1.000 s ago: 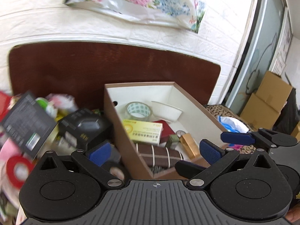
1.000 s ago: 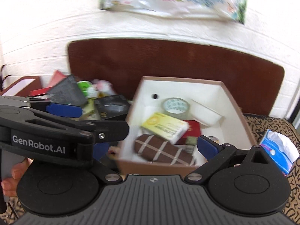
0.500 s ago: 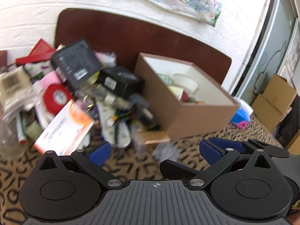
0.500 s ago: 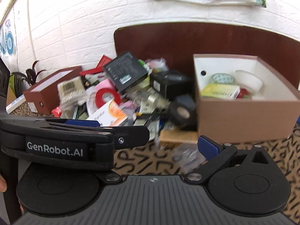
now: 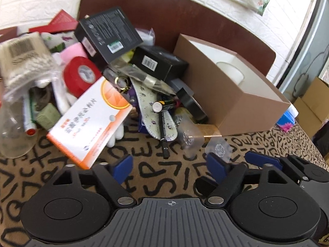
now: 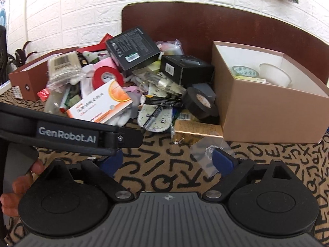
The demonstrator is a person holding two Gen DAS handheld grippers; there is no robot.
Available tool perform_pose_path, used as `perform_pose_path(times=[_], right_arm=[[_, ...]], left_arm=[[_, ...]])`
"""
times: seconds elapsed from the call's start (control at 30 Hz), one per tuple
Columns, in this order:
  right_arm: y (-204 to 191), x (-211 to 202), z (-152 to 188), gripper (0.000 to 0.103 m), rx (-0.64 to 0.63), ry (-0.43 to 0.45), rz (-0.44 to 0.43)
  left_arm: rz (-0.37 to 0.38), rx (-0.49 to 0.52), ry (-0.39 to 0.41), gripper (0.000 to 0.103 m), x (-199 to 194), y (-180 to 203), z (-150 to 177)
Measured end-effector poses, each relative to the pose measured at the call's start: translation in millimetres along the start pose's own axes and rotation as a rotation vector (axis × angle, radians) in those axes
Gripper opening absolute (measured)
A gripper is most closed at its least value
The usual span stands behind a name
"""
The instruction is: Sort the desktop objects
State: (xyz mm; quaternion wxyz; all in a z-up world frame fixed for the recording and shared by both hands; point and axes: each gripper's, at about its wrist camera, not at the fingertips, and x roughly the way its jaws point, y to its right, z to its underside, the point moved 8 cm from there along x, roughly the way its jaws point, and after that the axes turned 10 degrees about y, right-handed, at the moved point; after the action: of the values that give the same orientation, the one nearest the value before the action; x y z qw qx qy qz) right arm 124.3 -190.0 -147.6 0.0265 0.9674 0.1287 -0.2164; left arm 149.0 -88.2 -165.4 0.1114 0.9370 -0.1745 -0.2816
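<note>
A heap of desktop objects lies on the patterned cloth: an orange-and-white medicine box (image 5: 92,121) (image 6: 100,103), a red tape roll (image 5: 80,76) (image 6: 107,76), two black boxes (image 5: 109,33) (image 5: 158,61), a black tape roll (image 6: 200,103), a battery (image 5: 162,106) and a pen (image 5: 163,133). A brown sorting box (image 5: 232,88) (image 6: 265,100) to the right holds a tape roll (image 6: 244,71) and a white cup (image 6: 275,74). My left gripper (image 5: 169,167) is open and empty, low over the cloth in front of the heap. My right gripper (image 6: 166,160) is open and empty, beside it.
A small clear plastic bag (image 5: 219,149) (image 6: 207,156) lies on the cloth near both grippers. A gold flat box (image 6: 197,128) lies against the brown box. A second brown box (image 6: 28,78) stands far left. A dark headboard (image 6: 205,24) and brick wall close the back.
Both grippers have pulled back and down from above the brown box to low over the cloth in front of the heap. Both stay open and empty.
</note>
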Motion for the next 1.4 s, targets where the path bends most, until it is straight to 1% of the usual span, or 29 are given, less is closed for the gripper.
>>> perform_pose_path(times=[0.03,0.07,0.1,0.13,0.2,0.27,0.33,0.37,0.43,0.47,0.53,0.6,0.63,0.67,0.7,0.73,0.77,0.87,0.97,1.07,1.2,1.33,1.37,1.4], right_arm=[[1.9,3.2,-0.2,0.088,-0.001,0.000,0.007],[3.8,6.2,-0.1,0.086,-0.003,-0.001,0.013],[5.1,10.0,0.2,0.081,-0.008,-0.006,0.017],[6.1,13.5,0.4,0.078,-0.013,-0.010,0.022],[7.7,20.1,1.2,0.074,-0.020,-0.015,0.028],[8.6,25.4,0.9,0.068,-0.017,-0.009,0.024],[9.1,31.2,0.3,0.059,-0.010,-0.007,0.020],[9.2,34.0,-0.2,0.056,-0.010,-0.008,0.019],[8.1,40.1,0.0,0.046,-0.017,-0.014,0.015],[6.8,42.6,-0.2,0.043,-0.019,-0.016,0.010],[4.5,46.2,-0.8,0.027,-0.019,-0.020,-0.003],[2.9,49.6,-1.1,0.019,-0.018,-0.021,-0.012],[2.4,51.6,-1.0,0.014,-0.017,-0.024,-0.014],[2.3,53.3,-0.5,0.009,-0.015,-0.028,-0.017],[2.0,54.2,0.1,0.003,-0.012,-0.033,-0.024],[1.7,53.9,0.6,0.001,-0.005,-0.035,-0.035],[1.6,52.8,0.7,0.001,0.000,-0.035,-0.039],[2.1,44.5,0.2,0.001,-0.002,-0.025,-0.046],[2.1,31.9,-0.6,0.001,0.006,-0.022,-0.061],[0.2,15.0,2.6,0.000,0.020,-0.037,-0.087],[-2.5,-8.8,14.6,0.000,0.036,-0.064,-0.115],[-3.9,-17.5,21.9,0.001,0.011,-0.067,-0.097],[-3.1,-15.0,21.6,0.001,0.010,-0.067,-0.087],[-1.6,-11.7,19.7,0.003,0.017,-0.060,-0.074]], left_arm=[[-0.002,0.007,-0.005,0.080,4.8,0.3,-0.3],[-0.005,0.010,-0.007,0.079,9.3,0.3,-1.0],[-0.005,0.008,-0.010,0.076,13.7,0.0,-1.9],[-0.005,0.006,-0.016,0.070,18.2,-0.2,-2.4],[-0.004,0.008,-0.035,0.064,26.6,-1.0,-2.9],[-0.007,0.010,-0.050,0.061,33.3,-2.5,-2.6],[-0.008,0.009,-0.067,0.055,38.9,-3.7,-0.8],[-0.005,0.004,-0.076,0.048,41.5,-4.2,-0.3],[-0.001,-0.013,-0.085,0.046,44.7,-5.6,-0.7],[-0.001,-0.018,-0.086,0.046,46.0,-6.2,-1.4],[-0.002,-0.026,-0.084,0.047,47.5,-6.5,-2.8],[-0.005,-0.023,-0.081,0.047,50.1,-5.6,-4.4],[-0.001,-0.015,-0.091,0.042,52.6,-4.4,-4.1],[-0.002,-0.016,-0.104,0.030,55.2,-4.5,-3.3],[-0.004,-0.026,-0.119,0.010,57.9,-5.7,-2.3],[-0.005,-0.040,-0.133,0.007,59.9,-7.1,-1.0],[-0.006,-0.051,-0.137,0.007,60.3,-8.6,-0.3],[-0.013,-0.055,-0.117,0.005,51.5,-10.6,-1.2],[-0.006,-0.050,-0.102,0.005,33.4,-10.0,-1.8],[-0.001,-0.020,-0.097,0.005,11.0,-7.2,2.2],[0.023,-0.002,-0.113,0.003,-18.4,-5.3,16.4],[0.014,0.022,-0.126,0.004,-31.5,-5.4,32.3],[0.013,0.029,-0.129,0.006,-30.4,-5.1,34.4],[0.009,0.029,-0.130,0.028,-29.4,-5.6,36.2]])
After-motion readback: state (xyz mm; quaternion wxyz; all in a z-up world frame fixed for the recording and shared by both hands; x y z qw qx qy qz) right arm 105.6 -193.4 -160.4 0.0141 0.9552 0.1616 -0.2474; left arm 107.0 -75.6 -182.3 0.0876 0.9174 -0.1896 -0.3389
